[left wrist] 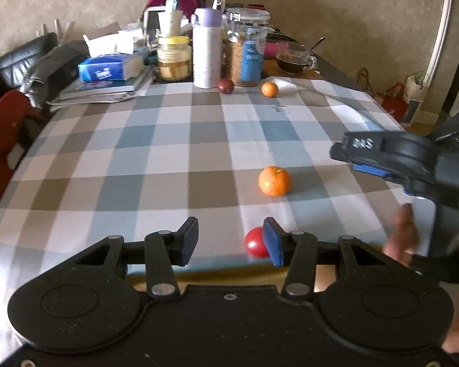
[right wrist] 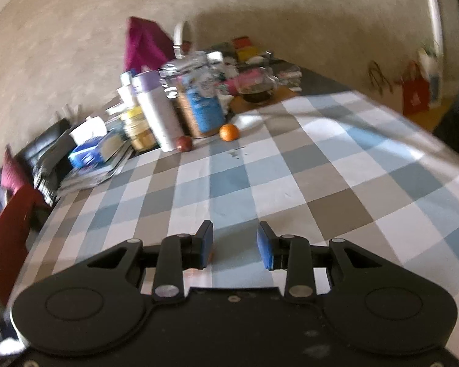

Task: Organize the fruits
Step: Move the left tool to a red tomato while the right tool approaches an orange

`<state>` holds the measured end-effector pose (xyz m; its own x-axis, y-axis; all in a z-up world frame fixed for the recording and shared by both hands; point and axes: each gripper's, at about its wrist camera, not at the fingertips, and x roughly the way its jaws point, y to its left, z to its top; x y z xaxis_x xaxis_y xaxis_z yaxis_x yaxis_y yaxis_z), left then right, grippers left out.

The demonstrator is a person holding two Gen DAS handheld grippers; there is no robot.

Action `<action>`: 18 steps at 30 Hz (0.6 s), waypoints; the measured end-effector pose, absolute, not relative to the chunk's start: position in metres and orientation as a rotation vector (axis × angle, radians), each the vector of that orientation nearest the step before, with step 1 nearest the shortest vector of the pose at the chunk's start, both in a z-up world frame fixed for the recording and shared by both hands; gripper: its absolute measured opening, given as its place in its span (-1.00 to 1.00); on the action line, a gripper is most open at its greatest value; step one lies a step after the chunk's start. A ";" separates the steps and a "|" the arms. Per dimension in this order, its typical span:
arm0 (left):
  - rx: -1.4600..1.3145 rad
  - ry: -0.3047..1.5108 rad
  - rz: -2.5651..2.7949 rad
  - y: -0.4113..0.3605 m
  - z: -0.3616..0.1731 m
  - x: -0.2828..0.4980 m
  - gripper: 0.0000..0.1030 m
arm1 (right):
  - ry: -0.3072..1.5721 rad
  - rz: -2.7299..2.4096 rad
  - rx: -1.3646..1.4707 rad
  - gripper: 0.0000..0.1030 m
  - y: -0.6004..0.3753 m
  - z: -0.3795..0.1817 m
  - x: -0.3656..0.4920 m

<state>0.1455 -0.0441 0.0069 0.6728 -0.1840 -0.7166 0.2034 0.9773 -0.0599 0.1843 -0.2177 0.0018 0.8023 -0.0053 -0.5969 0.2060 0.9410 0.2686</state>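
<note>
On the checked tablecloth (left wrist: 137,159) lies an orange (left wrist: 274,181) in the middle. A red round fruit (left wrist: 254,242) sits near the front edge, partly hidden behind the right fingertip (left wrist: 274,243) of my left gripper (left wrist: 231,241). That gripper hovers open with nothing pressed between its pads. Far back lie a small orange (left wrist: 270,89) (right wrist: 229,132) and a dark red fruit (left wrist: 225,86) (right wrist: 184,143). My right gripper (right wrist: 235,246) is open and empty over bare cloth. In the left wrist view its black body (left wrist: 382,156) shows at the right, held by a hand (left wrist: 404,235).
The far end is crowded: a white and lilac bottle (left wrist: 207,49), a glass jar with a blue label (left wrist: 248,52), a yellow-lidded jar (left wrist: 173,58), a tissue box (left wrist: 107,68) on books, a glass cup (left wrist: 293,58). A red bag (right wrist: 414,93) stands on the floor at right.
</note>
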 end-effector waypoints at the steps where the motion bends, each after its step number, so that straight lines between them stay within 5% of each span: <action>1: 0.022 0.810 -0.222 -0.048 0.005 0.151 0.07 | 0.637 -0.131 0.352 -0.31 -0.220 0.001 0.192; 18: 0.060 0.946 -0.288 -0.072 -0.045 0.178 0.11 | 0.683 -0.338 0.391 -0.31 -0.242 -0.030 0.224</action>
